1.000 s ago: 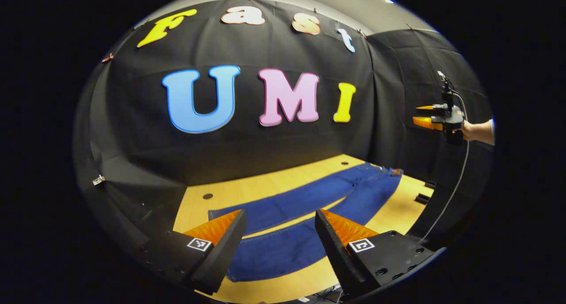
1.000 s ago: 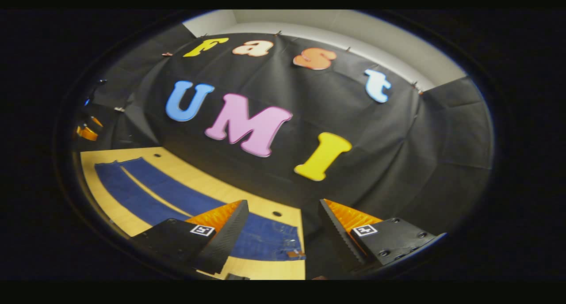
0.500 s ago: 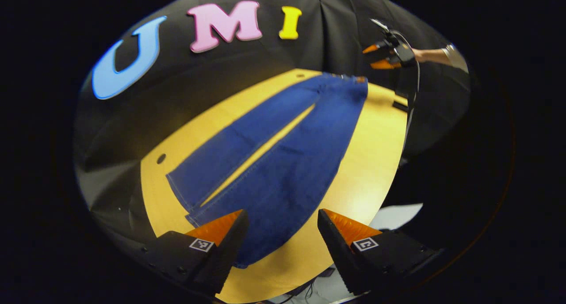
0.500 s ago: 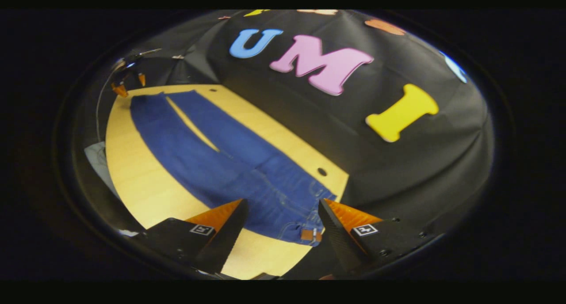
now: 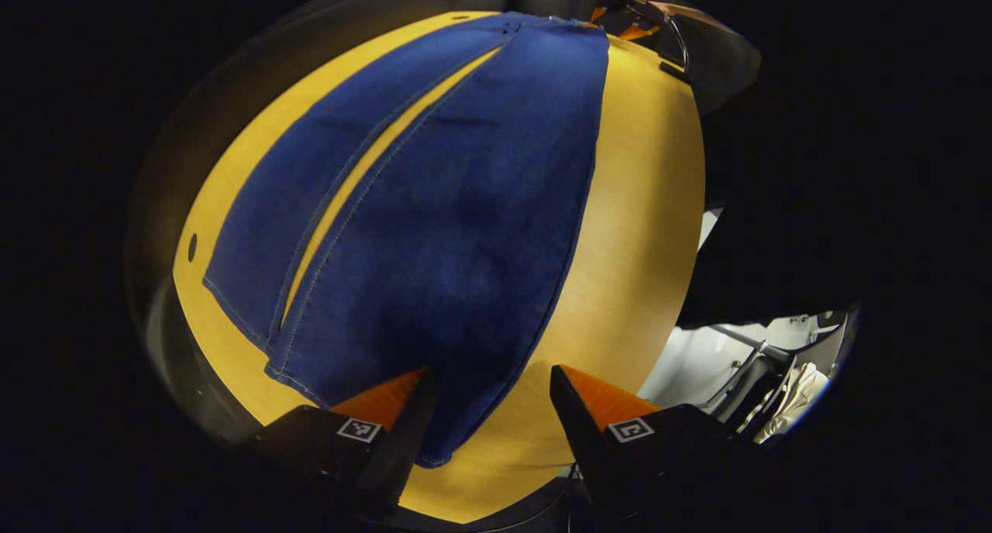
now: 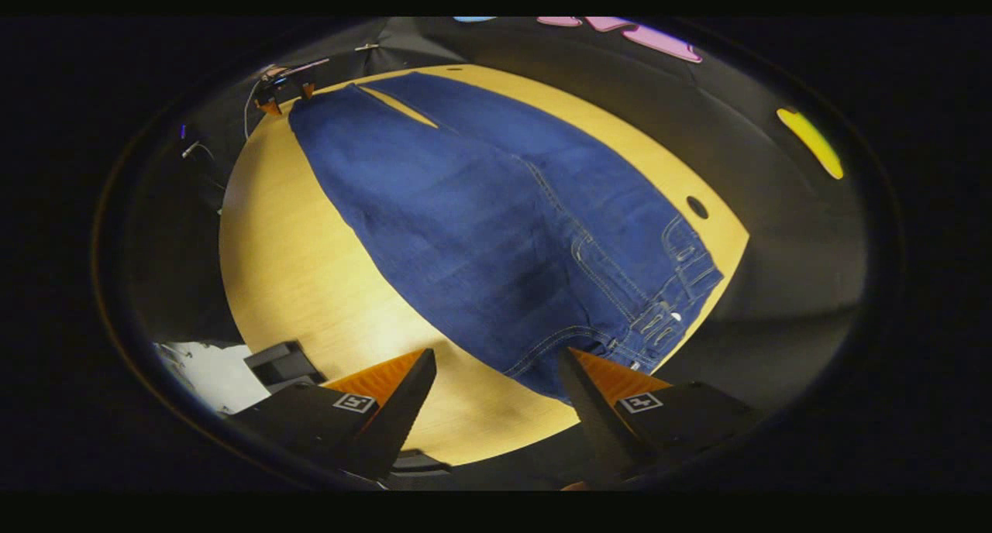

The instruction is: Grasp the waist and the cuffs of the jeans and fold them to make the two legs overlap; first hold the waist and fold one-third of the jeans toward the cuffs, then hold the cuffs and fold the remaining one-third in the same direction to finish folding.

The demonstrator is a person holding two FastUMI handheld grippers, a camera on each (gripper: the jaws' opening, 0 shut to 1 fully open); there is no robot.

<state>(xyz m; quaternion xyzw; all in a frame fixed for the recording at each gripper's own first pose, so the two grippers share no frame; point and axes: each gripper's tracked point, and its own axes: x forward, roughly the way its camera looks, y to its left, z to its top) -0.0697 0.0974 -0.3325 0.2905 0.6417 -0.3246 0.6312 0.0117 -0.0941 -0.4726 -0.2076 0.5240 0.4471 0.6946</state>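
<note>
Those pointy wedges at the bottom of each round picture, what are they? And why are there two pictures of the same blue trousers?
The wedges are the fingers of two grabbing tools that a person holds, one in each hand. A small camera rides on each tool and looks out between its fingers, so you get two pictures.

The left gripper view looks from the left gripper at the cuff end of the jeans. The right gripper view looks from the right gripper at the waist end.

The jeans lie flat on a wooden table, legs side by side. Both grippers are open and hold nothing.
</note>
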